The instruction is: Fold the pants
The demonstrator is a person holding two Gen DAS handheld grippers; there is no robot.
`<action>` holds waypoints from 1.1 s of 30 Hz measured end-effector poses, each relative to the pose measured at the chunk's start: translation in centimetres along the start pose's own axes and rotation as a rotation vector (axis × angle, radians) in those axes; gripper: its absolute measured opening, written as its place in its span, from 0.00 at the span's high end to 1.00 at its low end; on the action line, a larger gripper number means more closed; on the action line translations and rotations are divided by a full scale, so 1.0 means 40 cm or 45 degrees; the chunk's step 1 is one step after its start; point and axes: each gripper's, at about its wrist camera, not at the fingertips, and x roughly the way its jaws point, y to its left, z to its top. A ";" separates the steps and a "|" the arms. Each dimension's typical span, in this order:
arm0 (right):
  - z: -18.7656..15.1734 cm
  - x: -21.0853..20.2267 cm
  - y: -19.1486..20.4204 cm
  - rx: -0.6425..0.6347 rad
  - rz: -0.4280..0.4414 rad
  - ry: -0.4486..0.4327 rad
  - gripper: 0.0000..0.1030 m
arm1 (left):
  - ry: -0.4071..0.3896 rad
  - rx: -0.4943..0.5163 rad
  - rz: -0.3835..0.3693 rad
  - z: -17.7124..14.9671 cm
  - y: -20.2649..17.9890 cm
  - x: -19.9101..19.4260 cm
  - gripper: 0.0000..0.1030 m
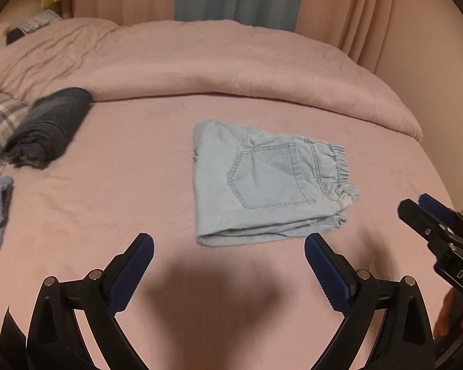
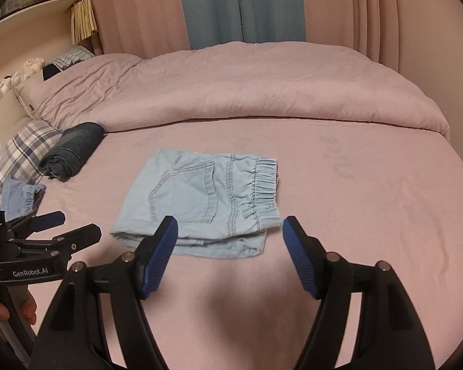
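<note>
Both grippers, left [image 1: 228, 246] and right [image 2: 230, 231], hang above the bed [image 1: 108, 185] with jaws spread wide, gripping nothing. Just ahead of them the folded light-blue pants [image 2: 200, 197] lie flat on the pink sheet, pocket upward. Dark folded jeans [image 1: 49, 126] rest well to the left.

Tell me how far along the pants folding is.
Done: the light blue pants lie folded into a compact stack on the bed. In hand: nothing; the left claw and right claw are open above the sheet. Left: perhaps setting them beside the dark folded pants.
</note>
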 end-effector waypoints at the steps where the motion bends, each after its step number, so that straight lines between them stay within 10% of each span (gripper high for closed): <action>1: -0.002 -0.011 0.002 0.000 -0.003 0.001 0.28 | 0.000 0.002 0.022 -0.004 -0.002 -0.010 0.04; 14: -0.014 -0.133 0.031 -0.003 -0.006 0.003 0.06 | -0.057 0.011 0.071 -0.042 -0.024 -0.125 0.04; 33: 0.029 -0.210 0.037 0.013 -0.003 -0.008 0.05 | -0.098 0.005 0.089 0.002 -0.060 -0.216 0.04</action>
